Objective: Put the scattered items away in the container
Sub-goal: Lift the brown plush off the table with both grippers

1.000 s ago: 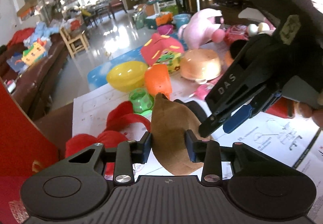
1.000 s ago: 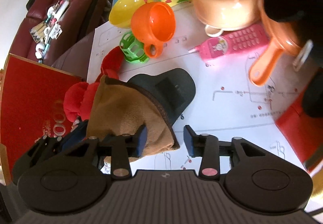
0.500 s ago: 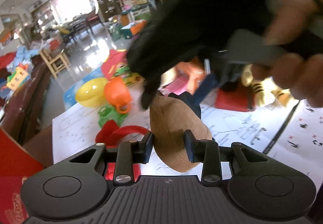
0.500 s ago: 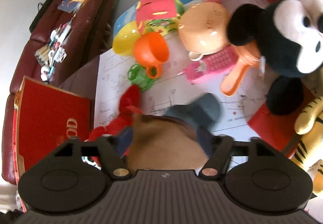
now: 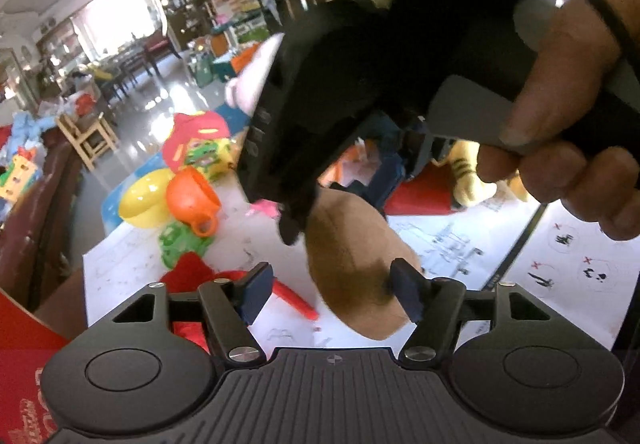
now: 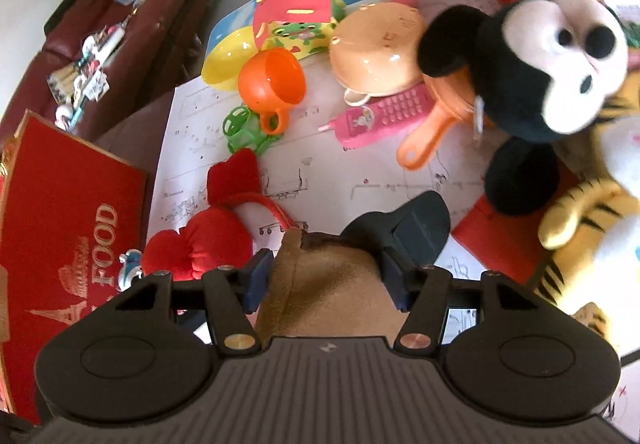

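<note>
A: What changed in the last moment?

B: A handover. A second ago the left gripper (image 5: 332,294) pinched the brown-and-navy cap (image 5: 356,272); now its fingers (image 5: 256,290) are spreading. One pad stands clear of the cloth, and the other lies at the cap's edge without squeezing it.

A: And the right gripper (image 6: 326,284)?

B: It has come in above the cap — in the left wrist view its black body and the hand (image 5: 572,111) working it fill the upper right. In its own view the fingers (image 6: 394,280) are closing with the brown crown between them, and both pads appear to lie against the cloth. The dark brim sticks out ahead, over the white sheet on the table (image 6: 360,171).

A: So where is the cap?

B: Between both pairs of fingers, low over the table, passing from left to right.

A: What does that mean for the tidying?

B: Probably that the right side carries it next. I would take the red box (image 6: 64,211) marked FOOD, at the left, for the container — though that is only a guess. The orange cup (image 6: 272,87), pink toy phone (image 6: 384,115) and black mouse plush (image 6: 532,71) remain scattered.
</note>
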Tool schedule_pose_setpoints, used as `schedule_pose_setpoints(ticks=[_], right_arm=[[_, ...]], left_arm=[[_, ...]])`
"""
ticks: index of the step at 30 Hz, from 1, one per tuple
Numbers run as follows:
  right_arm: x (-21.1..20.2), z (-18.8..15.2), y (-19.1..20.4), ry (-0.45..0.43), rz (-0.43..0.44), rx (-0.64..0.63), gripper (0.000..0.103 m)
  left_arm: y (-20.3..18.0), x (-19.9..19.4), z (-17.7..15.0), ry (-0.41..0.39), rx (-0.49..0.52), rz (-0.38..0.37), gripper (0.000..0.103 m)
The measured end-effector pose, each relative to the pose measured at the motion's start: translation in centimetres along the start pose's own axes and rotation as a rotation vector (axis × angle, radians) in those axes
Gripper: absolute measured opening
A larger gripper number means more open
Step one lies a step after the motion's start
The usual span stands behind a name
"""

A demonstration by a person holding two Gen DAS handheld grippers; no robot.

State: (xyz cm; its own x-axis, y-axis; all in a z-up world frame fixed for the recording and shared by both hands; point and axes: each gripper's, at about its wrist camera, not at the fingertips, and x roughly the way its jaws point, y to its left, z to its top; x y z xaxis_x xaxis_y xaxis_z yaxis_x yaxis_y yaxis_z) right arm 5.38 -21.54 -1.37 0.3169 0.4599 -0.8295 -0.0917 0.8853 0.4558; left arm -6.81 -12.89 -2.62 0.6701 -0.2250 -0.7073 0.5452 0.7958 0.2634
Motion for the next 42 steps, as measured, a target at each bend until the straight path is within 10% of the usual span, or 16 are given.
schedule_pose_setpoints(ticks=[11,22,26,31,42], right_arm=[[-2.9,-1.5,-3.6,0.007,0.037,0.098,0.075],[-1.5,-1.2,-4.5,0.073,-0.033,0.126,0.075],[-0.9,-1.9,-4.3,0.085,-0.017,0.11,0.037],[-0.5,-2.4,-3.2,0.076,-0.028,0.075,0.036],[0.1,-2.1,-1.9,0.088,-0.041,0.063,0.041]], left_arm=[[-3.7,0.5,0.2,0.02,0.099,-0.071,0.022],[-3.8,0.4,0.0,0.057,0.076,-0.07,0.023],[-3.3,1.3,0.0,0.121,0.014,-0.051,0.042],[-2.2,2.3,-0.7,0.204,-0.067,-0.033,0.051],[-1.0,2.0,-1.1,0.226,-0.114,-0.031,0.027]])
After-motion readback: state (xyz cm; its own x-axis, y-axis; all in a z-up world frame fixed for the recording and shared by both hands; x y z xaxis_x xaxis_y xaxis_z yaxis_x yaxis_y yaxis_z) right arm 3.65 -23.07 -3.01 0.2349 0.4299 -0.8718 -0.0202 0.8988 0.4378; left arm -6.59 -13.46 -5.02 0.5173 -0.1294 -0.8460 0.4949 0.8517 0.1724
